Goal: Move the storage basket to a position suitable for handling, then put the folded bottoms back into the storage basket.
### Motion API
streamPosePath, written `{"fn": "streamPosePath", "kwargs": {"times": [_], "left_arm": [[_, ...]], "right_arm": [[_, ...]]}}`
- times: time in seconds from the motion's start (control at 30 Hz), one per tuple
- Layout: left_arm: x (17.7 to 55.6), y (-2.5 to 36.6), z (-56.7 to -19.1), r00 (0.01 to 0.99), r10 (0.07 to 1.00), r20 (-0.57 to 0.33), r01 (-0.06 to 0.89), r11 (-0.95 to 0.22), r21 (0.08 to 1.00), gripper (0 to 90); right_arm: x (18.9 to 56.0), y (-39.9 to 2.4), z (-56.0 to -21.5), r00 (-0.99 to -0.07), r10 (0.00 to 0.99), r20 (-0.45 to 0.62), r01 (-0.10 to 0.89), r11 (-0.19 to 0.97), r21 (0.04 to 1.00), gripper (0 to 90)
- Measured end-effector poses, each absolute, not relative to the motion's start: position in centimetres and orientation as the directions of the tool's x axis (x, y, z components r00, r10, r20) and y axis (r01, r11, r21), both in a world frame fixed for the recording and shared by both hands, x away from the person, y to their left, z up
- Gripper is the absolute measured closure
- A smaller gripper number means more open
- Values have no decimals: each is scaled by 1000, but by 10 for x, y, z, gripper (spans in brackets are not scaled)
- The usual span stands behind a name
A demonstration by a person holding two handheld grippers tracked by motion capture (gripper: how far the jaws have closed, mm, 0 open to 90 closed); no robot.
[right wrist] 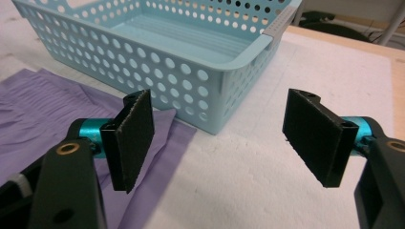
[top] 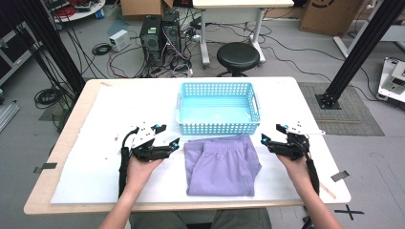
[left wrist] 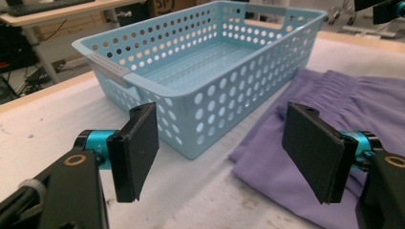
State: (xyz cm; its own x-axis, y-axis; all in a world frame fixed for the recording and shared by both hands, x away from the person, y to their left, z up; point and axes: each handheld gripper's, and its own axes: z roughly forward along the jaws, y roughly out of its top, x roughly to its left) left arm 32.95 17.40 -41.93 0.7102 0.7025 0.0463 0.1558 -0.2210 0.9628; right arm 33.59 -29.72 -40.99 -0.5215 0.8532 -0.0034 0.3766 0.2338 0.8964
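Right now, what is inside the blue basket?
The blue basket looks empty: all three views show its bare ribbed floor. The folded purple shorts lie on the table just in front of it, outside. In the gripper views the near wall hides the floor strip just behind it.

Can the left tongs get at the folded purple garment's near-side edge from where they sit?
Probably yes: the left tongs stand open beside the purple garment, nothing lies between them, and the blue basket sits behind it.

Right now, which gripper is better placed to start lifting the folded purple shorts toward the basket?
Neither clearly: probably both together. The left gripper and right gripper flank the purple shorts about evenly, both open and empty, just clear of the cloth. The blue basket sits directly behind.
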Motion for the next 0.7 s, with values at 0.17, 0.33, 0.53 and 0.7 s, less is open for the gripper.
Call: {"fn": "streamPosePath", "kwargs": {"times": [0.17,0.33,0.53,0.7], "left_arm": [[322,181,-426,716,698,-4,185,-184,965,285],[318,184,-427,720,692,-49,251,-195,948,284],[310,180,-423,737,675,-27,223,-207,953,284],[300,169,-422,750,661,-10,210,-223,952,288]], "right_arm": [[317,-300,-417,-498,866,36,405,196,893,267],[305,-299,-419,-504,864,18,375,199,905,267],[293,-297,-418,-510,860,-17,344,222,913,267],[285,-297,-417,-509,860,-20,332,218,918,260]]}}
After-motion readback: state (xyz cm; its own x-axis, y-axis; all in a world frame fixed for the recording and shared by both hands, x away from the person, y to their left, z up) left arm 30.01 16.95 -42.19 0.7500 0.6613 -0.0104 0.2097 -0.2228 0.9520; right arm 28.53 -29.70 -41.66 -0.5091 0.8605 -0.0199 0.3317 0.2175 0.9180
